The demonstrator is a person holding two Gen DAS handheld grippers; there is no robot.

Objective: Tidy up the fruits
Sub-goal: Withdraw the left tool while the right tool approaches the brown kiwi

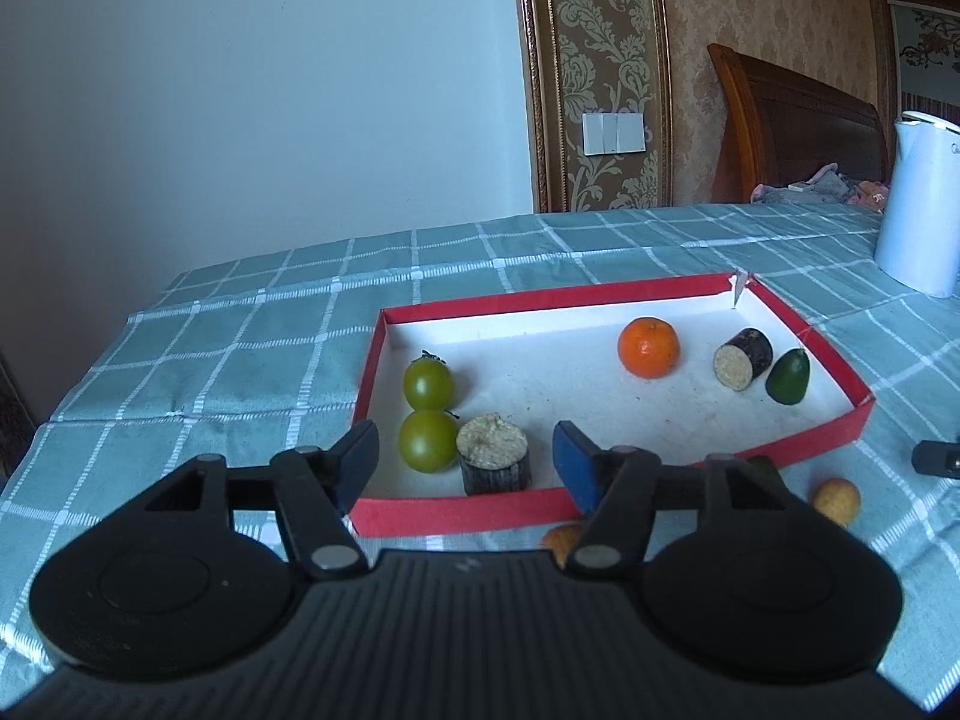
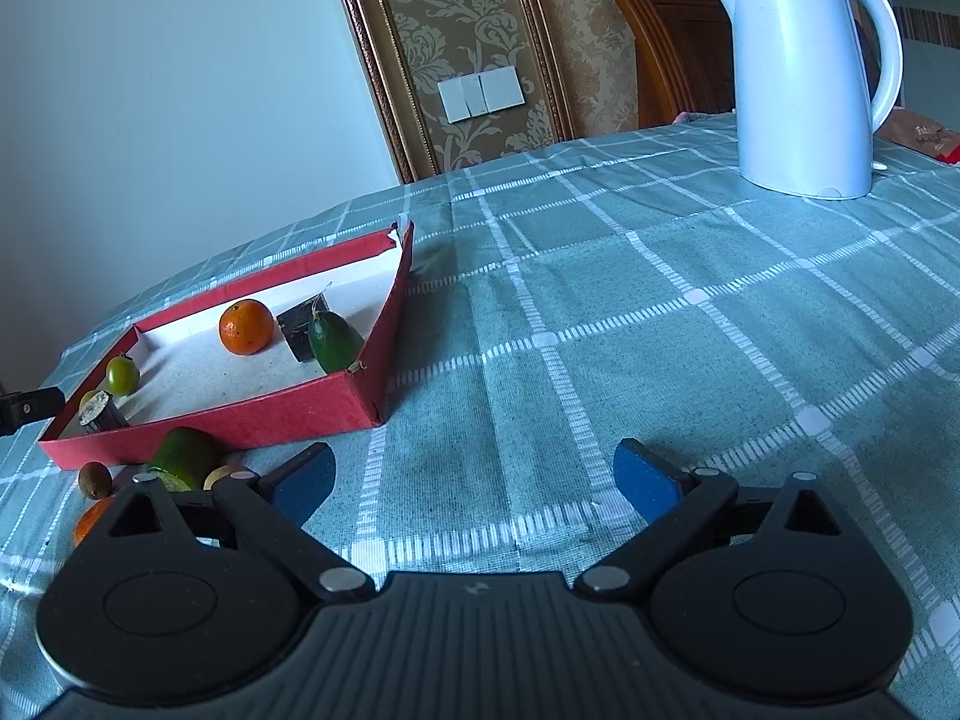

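Note:
A red tray (image 1: 540, 300) with a white floor lies on the checked tablecloth. Inside it are two green tomatoes (image 1: 427, 383), an upright dark cane piece (image 1: 493, 461), a mandarin (image 1: 648, 347), a lying cane piece (image 1: 743, 357) and a dark green fruit (image 1: 789, 377). My left gripper (image 1: 465, 450) is open at the tray's near wall; the upright cane piece shows between its pads, untouched. My right gripper (image 2: 474, 474) is open and empty over bare cloth, right of the tray (image 2: 240, 414). Outside that wall lie a green fruit (image 2: 183, 456), a brown one (image 2: 94, 479) and an orange (image 2: 90, 519).
A white kettle (image 2: 804, 72) stands on the far right of the table. Two small tan fruits (image 1: 835, 499) lie on the cloth before the tray. A wooden chair back (image 1: 792, 120) and patterned wall are behind. The table edge falls away at the left.

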